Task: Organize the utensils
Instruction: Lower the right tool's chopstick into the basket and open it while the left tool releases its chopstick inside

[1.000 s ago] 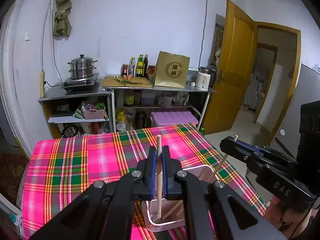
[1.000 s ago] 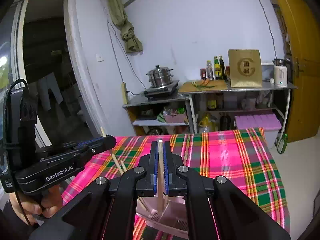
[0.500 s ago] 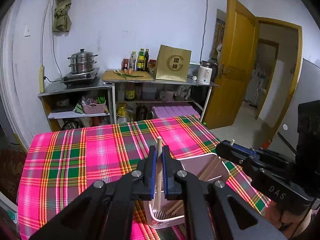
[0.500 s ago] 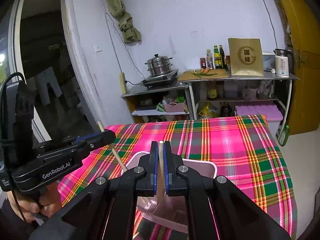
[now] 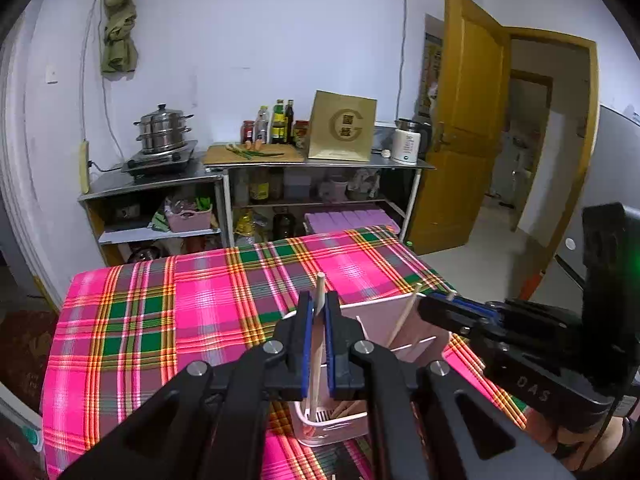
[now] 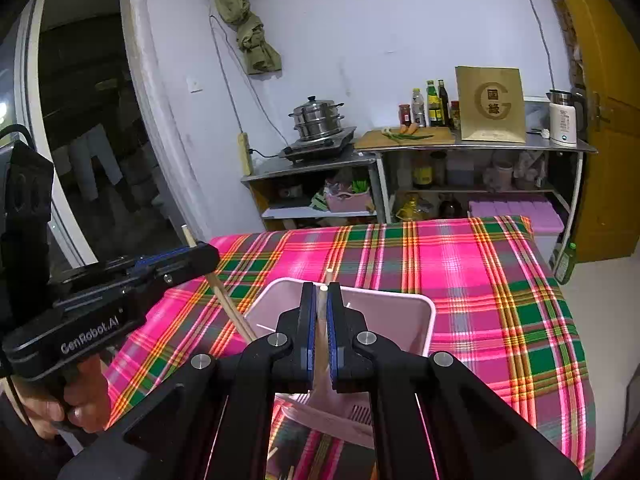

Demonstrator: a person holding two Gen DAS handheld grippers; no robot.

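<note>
Left wrist view shows the left tool (image 5: 317,344) clamped on an upright chopstick (image 5: 319,300), tip down inside the pink holder (image 5: 376,312) directly below, while the right tool (image 6: 319,336) pinches another chopstick (image 6: 322,312) above the same holder.

Holder (image 5: 400,316) stands on the table (image 5: 160,320); shelves (image 5: 280,184) behind; door (image 5: 468,120) to their right.

A woven pink, green and yellow plaid tablecloth (image 5: 168,320) looks matt and soft under a smooth, slightly glossy pale pink plastic utensil holder (image 6: 416,312), pale bare-wood chopsticks (image 5: 316,360), and matt black plastic grippers with shiny metal screws (image 6: 278,339).
</note>
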